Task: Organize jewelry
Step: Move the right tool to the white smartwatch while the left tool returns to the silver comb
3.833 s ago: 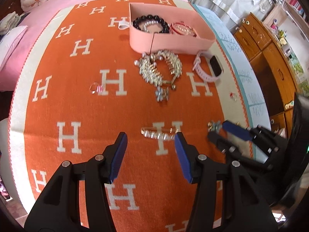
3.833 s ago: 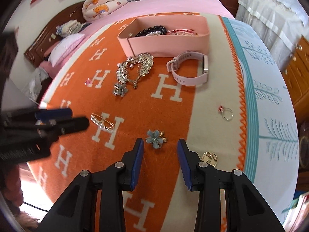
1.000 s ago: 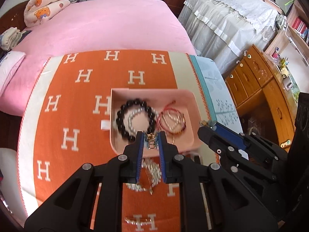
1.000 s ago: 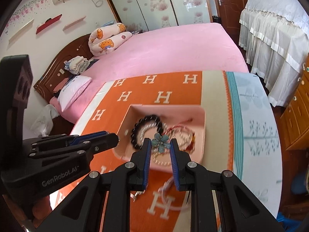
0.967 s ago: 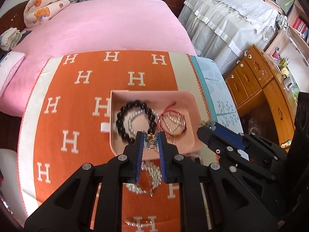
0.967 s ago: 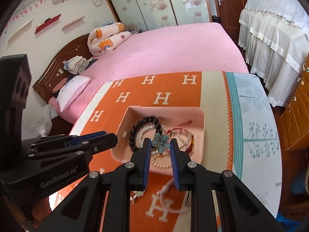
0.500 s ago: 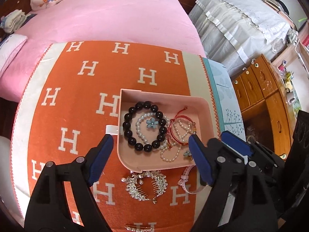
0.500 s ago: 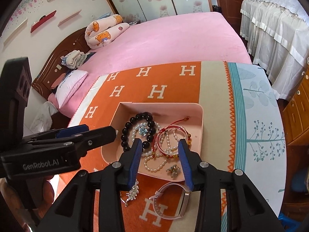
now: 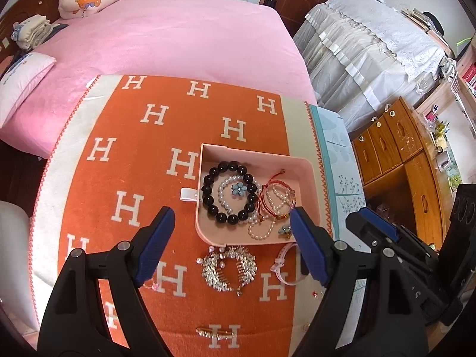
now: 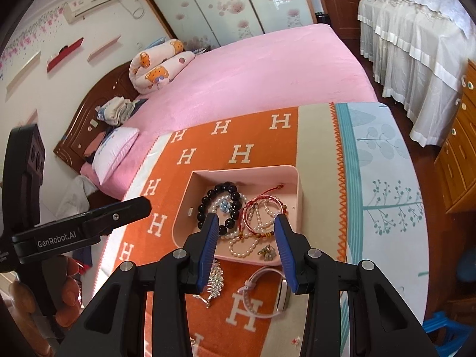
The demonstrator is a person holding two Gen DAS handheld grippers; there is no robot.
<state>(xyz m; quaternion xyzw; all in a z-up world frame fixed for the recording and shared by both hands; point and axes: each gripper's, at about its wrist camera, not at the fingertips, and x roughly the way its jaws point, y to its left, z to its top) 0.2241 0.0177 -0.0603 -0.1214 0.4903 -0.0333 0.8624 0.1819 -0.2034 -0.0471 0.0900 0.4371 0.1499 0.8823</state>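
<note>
As I look down through both wrist cameras, the pink tray (image 9: 309,178) sits on the orange blanket (image 9: 128,154) patterned with white H letters, and it holds the gathered jewelry. Inside it a black bead bracelet (image 9: 208,199) rings a white pearl bracelet (image 9: 223,189), and a small blue flower brooch (image 9: 238,189) lies in the middle of the pearls. To their right a red cord bracelet (image 9: 267,189) is tangled with a loose pearl strand (image 9: 263,232), and a little flower clip (image 9: 285,231) rests by the tray's near wall.

My left gripper (image 9: 232,248) hangs above the near edge of the tray with its jaws spread wide and nothing between them; they have just been opening. My right gripper (image 10: 245,250) sits beside it, jaws parted less widely and also empty, having just been opening too.

Outside the tray, just beside its near wall, a crystal hair comb (image 9: 229,269) lies on the blanket, with a pale pink watch (image 10: 264,291) to its right. Nearer to me a gold hair clip (image 9: 212,332) lies on a white H. The blanket is spread over the foot of a pink bed (image 9: 166,38), and wooden drawers (image 9: 398,148) stand off to the right.
</note>
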